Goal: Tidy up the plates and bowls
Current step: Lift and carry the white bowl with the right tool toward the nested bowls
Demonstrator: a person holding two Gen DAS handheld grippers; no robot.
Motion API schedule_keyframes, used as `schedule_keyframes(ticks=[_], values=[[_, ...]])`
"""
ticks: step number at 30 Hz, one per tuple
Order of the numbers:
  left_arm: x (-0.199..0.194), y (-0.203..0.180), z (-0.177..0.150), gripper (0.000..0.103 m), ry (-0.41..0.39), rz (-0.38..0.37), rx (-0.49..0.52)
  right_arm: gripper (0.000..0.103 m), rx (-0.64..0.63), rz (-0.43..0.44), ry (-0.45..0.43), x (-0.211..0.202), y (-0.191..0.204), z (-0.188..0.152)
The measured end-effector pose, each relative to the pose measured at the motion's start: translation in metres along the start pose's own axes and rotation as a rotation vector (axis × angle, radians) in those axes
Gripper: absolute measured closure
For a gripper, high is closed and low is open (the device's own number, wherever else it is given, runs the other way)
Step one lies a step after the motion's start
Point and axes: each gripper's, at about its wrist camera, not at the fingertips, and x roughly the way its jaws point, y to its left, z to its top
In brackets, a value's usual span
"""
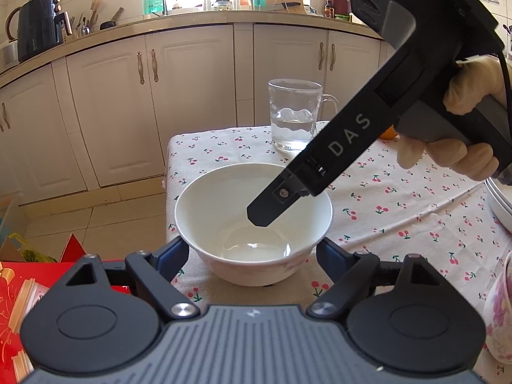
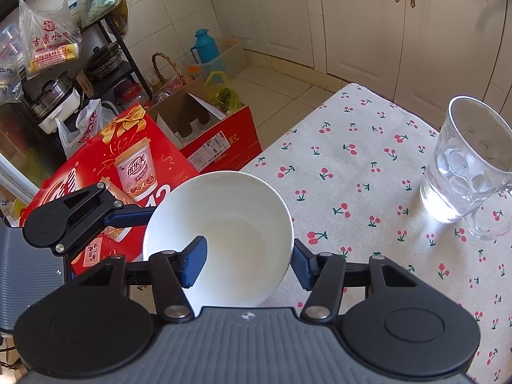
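two grippers share one bowl at the table's corner

the table (image 2: pixel 368 166), under a cherry-print cloth, carries the white bowl (image 1: pixel 252 220) close to its near corner, so both tools can reach it from the open side. the left gripper (image 1: pixel 252 256) has its fingers spread wide on either side of the bowl's outer wall, seemingly bracing it; contact cannot be told. the right gripper (image 2: pixel 249 262) pinches the bowl's rim wall, one finger inside and one outside, likely a grip for lifting. a glass mug (image 2: pixel 464 163) of water stands well apart. more white dishes (image 1: pixel 499 201) wait at the edge.
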Motion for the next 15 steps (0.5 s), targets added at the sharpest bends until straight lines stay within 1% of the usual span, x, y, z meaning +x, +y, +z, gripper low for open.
schedule_keyframes(ticks=[9, 15], values=[[-0.006, -0.005, 0.0, 0.017, 0.004, -0.017, 0.016, 0.041, -0.006, -0.007, 0.006, -0.004, 0.003, -0.006], [-0.015, -0.011, 0.0, 0.017, 0.002, -0.029, 0.02, 0.041, -0.008, -0.006, 0.001, -0.014, 0.008, -0.014]])
